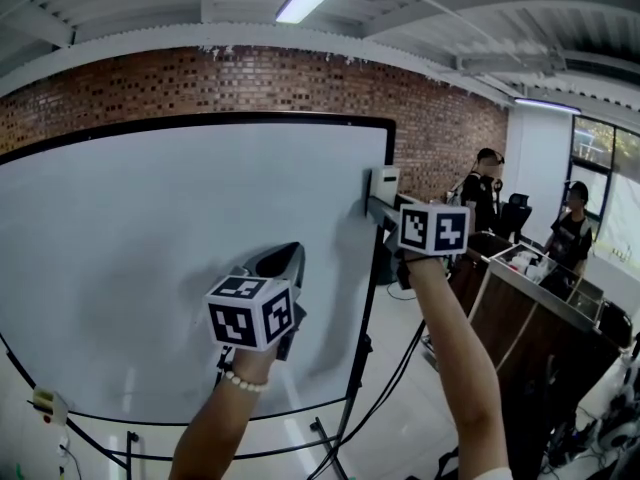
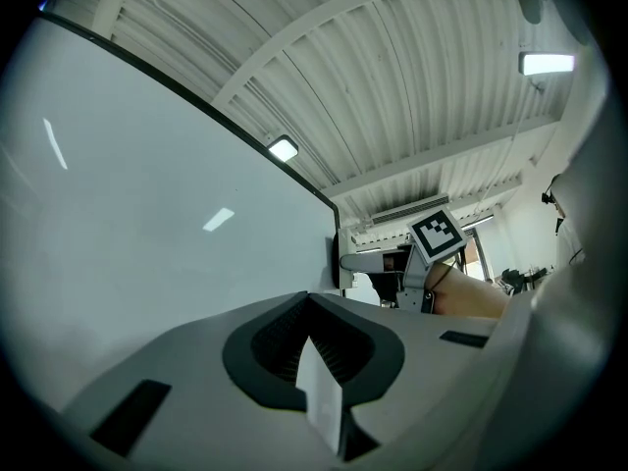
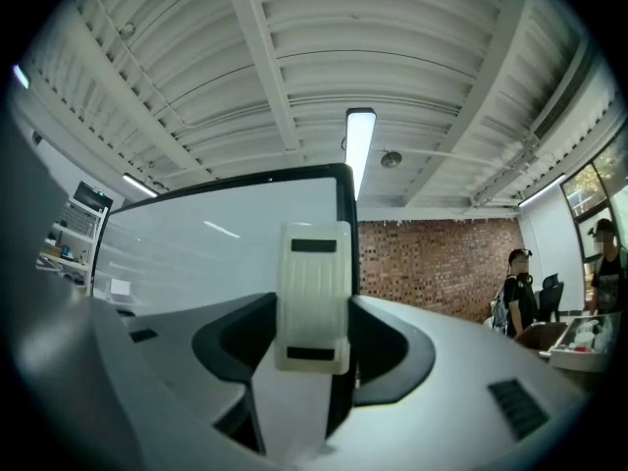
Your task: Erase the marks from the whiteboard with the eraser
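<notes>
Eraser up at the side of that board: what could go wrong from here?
1. The right gripper holds the eraser at the whiteboard's right edge, so a stroke might slip off the frame and catch on it.
2. The left gripper, jaws together, sits close to the board and could bump or scratch it.
3. The board stands on a slim stand; hard pressing might rock it.

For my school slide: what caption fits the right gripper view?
Right gripper clamps the white eraser by the whiteboard's edge, brick wall behind.
</notes>
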The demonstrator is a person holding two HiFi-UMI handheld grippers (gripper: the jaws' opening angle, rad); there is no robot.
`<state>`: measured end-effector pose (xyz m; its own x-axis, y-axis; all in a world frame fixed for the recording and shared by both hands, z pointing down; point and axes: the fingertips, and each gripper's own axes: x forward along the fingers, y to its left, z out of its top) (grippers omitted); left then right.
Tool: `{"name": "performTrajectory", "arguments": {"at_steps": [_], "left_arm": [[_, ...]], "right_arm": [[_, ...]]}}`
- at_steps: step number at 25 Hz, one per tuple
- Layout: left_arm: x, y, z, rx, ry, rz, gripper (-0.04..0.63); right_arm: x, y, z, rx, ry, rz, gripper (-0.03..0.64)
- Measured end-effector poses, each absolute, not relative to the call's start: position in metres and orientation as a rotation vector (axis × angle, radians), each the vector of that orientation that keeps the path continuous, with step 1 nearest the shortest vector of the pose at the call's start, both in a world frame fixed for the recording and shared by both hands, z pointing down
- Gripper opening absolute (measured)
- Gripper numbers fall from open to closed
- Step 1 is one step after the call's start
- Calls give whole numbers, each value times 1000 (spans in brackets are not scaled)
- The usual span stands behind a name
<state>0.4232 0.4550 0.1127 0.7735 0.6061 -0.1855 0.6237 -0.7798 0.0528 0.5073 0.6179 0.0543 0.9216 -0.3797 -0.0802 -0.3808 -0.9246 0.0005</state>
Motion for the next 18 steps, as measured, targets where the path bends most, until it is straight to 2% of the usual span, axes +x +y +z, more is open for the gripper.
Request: {"name": "performTrajectory", "arguments": {"at_steps": [8, 18], "left_arm": [[420, 451, 121, 2864, 962, -224, -12], [402, 410, 124, 2873, 930, -222, -12]], "right_arm": [[507, 612, 61, -3073, 599, 101, 252], [491, 554, 57, -3097, 608, 114, 252]]}}
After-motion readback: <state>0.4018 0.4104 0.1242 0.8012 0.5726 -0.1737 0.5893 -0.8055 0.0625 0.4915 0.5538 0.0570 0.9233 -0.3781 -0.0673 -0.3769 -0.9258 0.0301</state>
